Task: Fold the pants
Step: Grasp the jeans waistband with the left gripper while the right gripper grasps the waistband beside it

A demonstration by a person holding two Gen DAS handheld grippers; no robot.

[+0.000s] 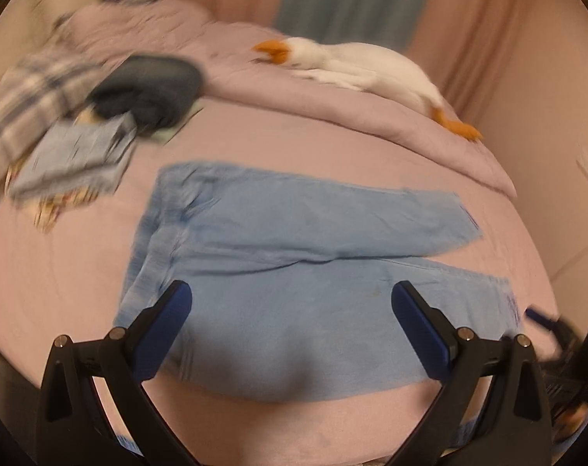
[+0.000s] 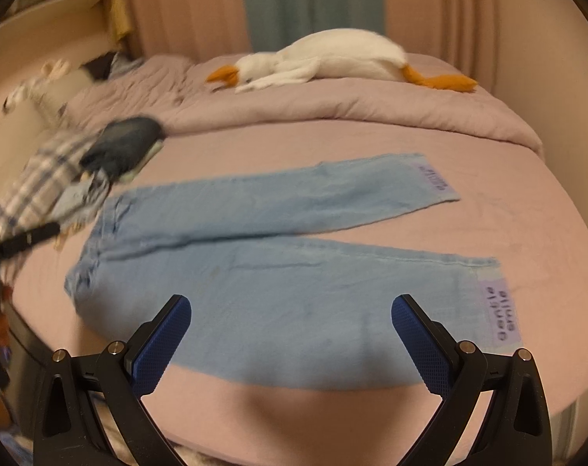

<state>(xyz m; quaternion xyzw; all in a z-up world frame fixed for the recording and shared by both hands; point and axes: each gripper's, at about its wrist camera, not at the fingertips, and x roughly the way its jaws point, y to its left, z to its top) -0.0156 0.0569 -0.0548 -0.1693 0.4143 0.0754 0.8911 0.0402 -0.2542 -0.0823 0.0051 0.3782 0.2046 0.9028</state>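
Light blue pants (image 2: 262, 264) lie flat on the pink bed (image 2: 507, 225), legs spread toward the right. The left gripper (image 1: 292, 291) and right gripper (image 2: 291, 305) hover above the near leg, jaws spread wide, grasping nothing. A toy goose (image 2: 332, 58) rests on the blanket (image 2: 371, 108) beyond.

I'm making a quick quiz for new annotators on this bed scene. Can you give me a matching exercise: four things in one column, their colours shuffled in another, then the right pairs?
Things:
1. pants
2. plush goose
3. bedsheet
4. left gripper fingers

Colours:
A. white with orange beak and feet
B. pale pink
C. light blue
D. black with dark blue pads

Pairs: 1-C, 2-A, 3-B, 4-D
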